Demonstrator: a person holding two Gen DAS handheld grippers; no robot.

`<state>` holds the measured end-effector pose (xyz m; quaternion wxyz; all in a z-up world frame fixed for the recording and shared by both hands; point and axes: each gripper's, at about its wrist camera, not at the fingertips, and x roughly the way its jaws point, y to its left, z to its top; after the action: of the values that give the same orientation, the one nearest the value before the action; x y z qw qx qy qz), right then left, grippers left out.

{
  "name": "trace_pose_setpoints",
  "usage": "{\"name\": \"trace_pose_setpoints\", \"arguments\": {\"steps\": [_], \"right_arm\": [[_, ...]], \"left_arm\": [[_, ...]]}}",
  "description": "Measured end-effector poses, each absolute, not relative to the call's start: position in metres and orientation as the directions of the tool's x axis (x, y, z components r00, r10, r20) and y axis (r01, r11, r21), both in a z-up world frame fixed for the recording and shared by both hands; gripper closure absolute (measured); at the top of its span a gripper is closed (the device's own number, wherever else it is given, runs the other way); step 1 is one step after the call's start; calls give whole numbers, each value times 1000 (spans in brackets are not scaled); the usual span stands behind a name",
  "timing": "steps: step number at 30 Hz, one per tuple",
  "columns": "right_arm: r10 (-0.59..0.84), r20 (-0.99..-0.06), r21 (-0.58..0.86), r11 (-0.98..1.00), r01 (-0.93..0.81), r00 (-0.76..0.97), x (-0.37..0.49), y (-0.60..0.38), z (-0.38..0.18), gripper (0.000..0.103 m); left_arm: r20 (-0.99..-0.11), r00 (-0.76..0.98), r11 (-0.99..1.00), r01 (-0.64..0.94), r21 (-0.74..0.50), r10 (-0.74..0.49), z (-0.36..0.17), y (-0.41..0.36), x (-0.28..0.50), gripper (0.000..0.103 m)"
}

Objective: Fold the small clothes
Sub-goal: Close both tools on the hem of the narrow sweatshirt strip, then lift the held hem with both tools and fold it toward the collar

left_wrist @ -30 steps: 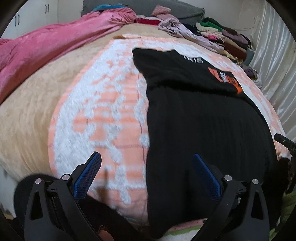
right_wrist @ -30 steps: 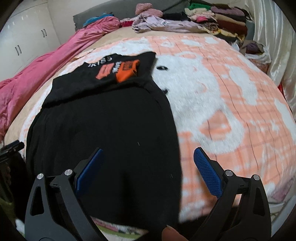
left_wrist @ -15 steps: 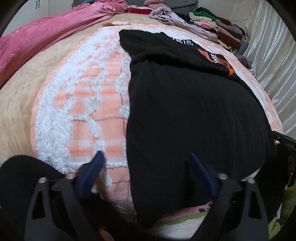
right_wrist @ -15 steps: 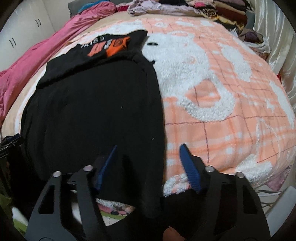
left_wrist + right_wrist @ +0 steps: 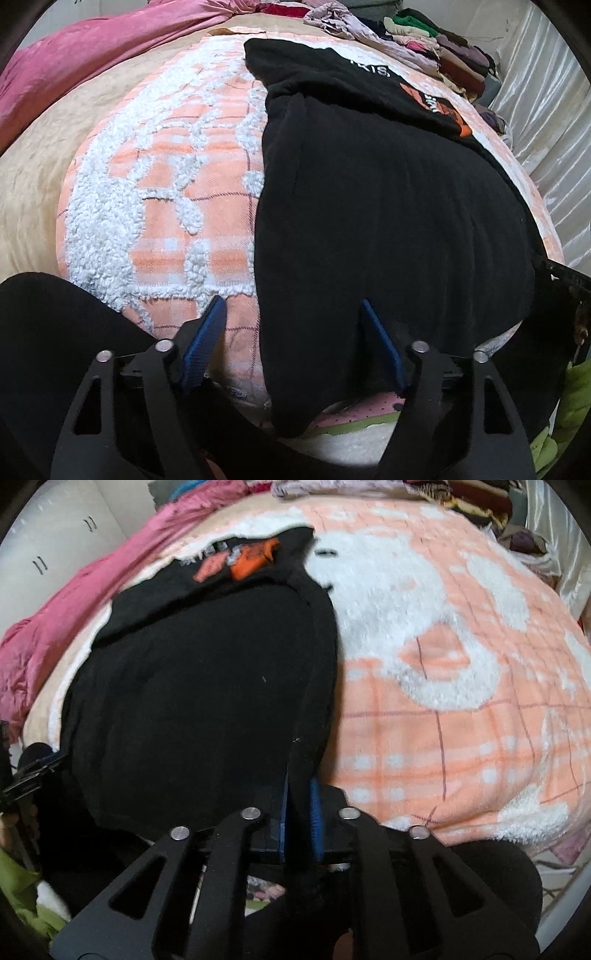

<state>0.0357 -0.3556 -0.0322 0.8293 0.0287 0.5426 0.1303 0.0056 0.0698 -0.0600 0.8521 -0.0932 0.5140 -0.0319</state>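
Note:
A black garment [image 5: 369, 184] with an orange print [image 5: 439, 107] near its far end lies flat on an orange and white fleece blanket [image 5: 166, 184]. My left gripper [image 5: 291, 302] sits low over the garment's near left corner. Its jaws are closing, with the garment's edge between them; one pad is over the blanket, the other over the cloth, and neither presses. In the right wrist view, my right gripper [image 5: 300, 786] is closing on the near right edge of the garment [image 5: 203, 683]. Its blue pads [image 5: 316, 805] pinch a raised fold of black cloth.
A pile of folded and loose clothes [image 5: 436, 48] lines the far end of the bed. A pink cover [image 5: 92, 48] lies along the left side, and pale satin fabric [image 5: 554, 129] along the right. White cupboard doors [image 5: 55, 554] stand beyond. Something green [image 5: 565, 406] lies below the bed's edge.
Both grippers have come down to the garment's near edge. The right jaws went from wide apart to pinching the cloth edge. The left jaws have narrowed but still stand apart.

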Motion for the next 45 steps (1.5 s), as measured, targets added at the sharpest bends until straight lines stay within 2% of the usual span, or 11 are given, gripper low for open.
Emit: {"name": "trace_pose_setpoints", "arguments": {"steps": [1,3,5,6,8,11,16,20,25,38,45], "right_arm": [[244,-895,184,965,-188,374,36,-354,-33,83],[239,-896,174,964,-199,375,36,-352,-34,85],[264,-879,193,958,-210,396,33,-353,-29,99],[278,-869,204,955,-215,411,31,-354,-25,99],[324,-837,240,942,-235,442,27,-357,-16,99],[375,-791,285,925,-251,483,25,-363,-2,99],[496,-692,417,868,-271,524,37,-374,24,99],[516,-639,432,854,-289,570,60,-376,48,99],[501,-599,412,862,-296,624,102,-369,69,99],[410,-642,376,905,-200,648,214,-348,67,99],[350,-725,328,933,-149,593,265,-332,39,95]], "left_arm": [[-870,470,981,-40,-190,-149,-60,69,6,43],[-870,474,985,-29,-171,-137,-59,63,7,57],[-870,483,992,-23,-124,-97,-57,58,6,69],[-868,489,994,-20,-110,-86,-55,57,5,75],[-848,507,984,-1,-178,-153,-47,60,3,93],[-824,543,984,19,-178,-159,-32,61,0,93],[-766,594,958,28,-287,-247,1,77,9,93],[-713,640,932,14,-362,-286,25,96,31,93],[-682,686,934,-14,-358,-251,45,107,65,93],[-675,704,914,-92,-395,-221,54,122,170,93],[-750,631,899,-187,-397,-200,18,132,230,90]]}}
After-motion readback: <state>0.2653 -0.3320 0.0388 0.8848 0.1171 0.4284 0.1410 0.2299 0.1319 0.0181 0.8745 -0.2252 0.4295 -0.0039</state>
